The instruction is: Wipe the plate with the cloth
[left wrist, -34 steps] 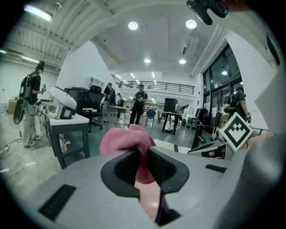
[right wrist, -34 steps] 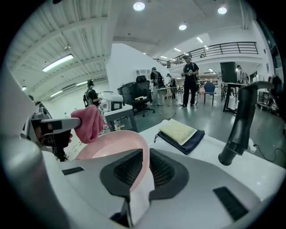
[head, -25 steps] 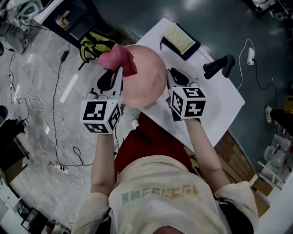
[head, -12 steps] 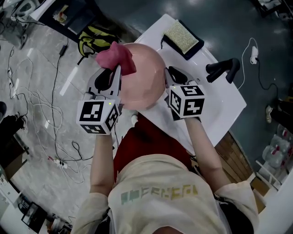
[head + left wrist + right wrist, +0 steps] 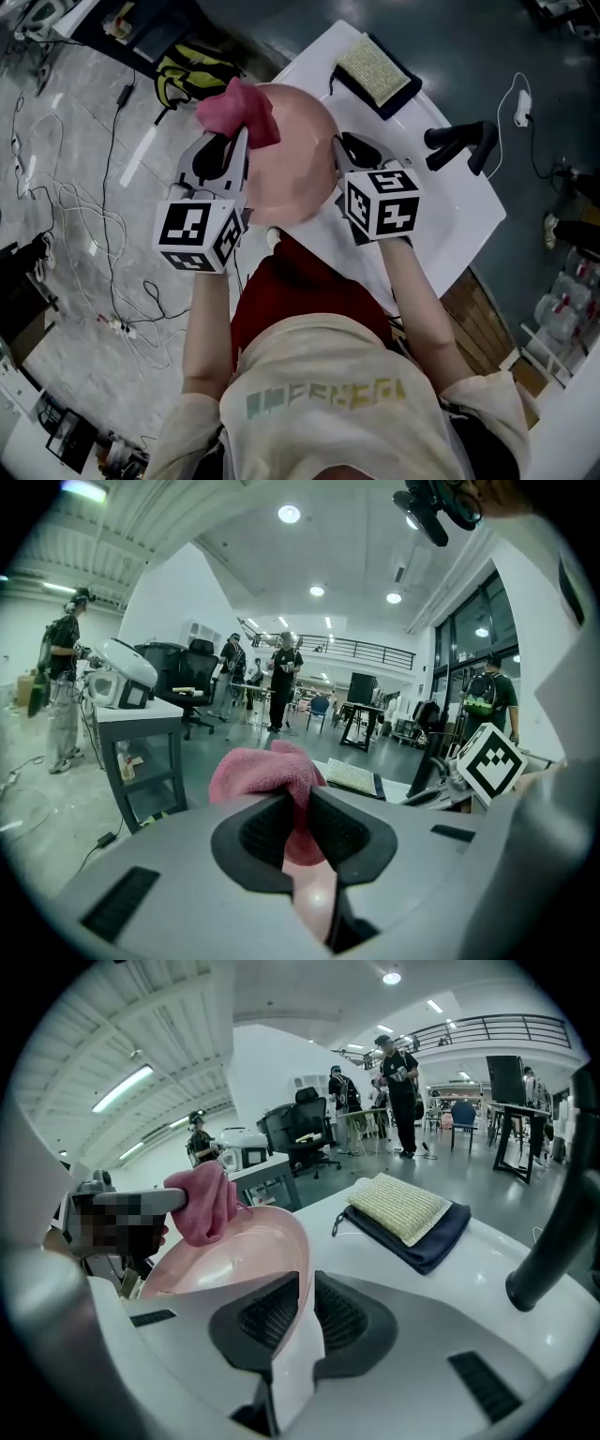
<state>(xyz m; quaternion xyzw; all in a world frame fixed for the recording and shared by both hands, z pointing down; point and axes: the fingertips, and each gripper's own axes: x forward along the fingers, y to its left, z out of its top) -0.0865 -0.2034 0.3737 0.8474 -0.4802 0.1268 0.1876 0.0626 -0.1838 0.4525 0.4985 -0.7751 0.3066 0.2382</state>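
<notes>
- The left gripper (image 5: 298,832) is shut tight on the pink cloth (image 5: 267,775). The cloth bunches up above its jaws.
- The cloth touches the far left rim of the pink plate (image 5: 291,155).
- The right gripper (image 5: 305,1321) is clamped on the plate's rim, on the other side from the cloth. One jaw is inside the plate and one is outside.
- The plate is tipped, with its hollow side facing the left gripper.
- From the head view, the plate is between the two grippers, at the near left edge of the white counter (image 5: 441,216).
- Farther back on the counter lies a yellow sponge (image 5: 373,64) on top of a dark folded cloth (image 5: 441,1232).
- A black handle (image 5: 459,141) is on the counter to the right, well apart from the plate.
</notes>
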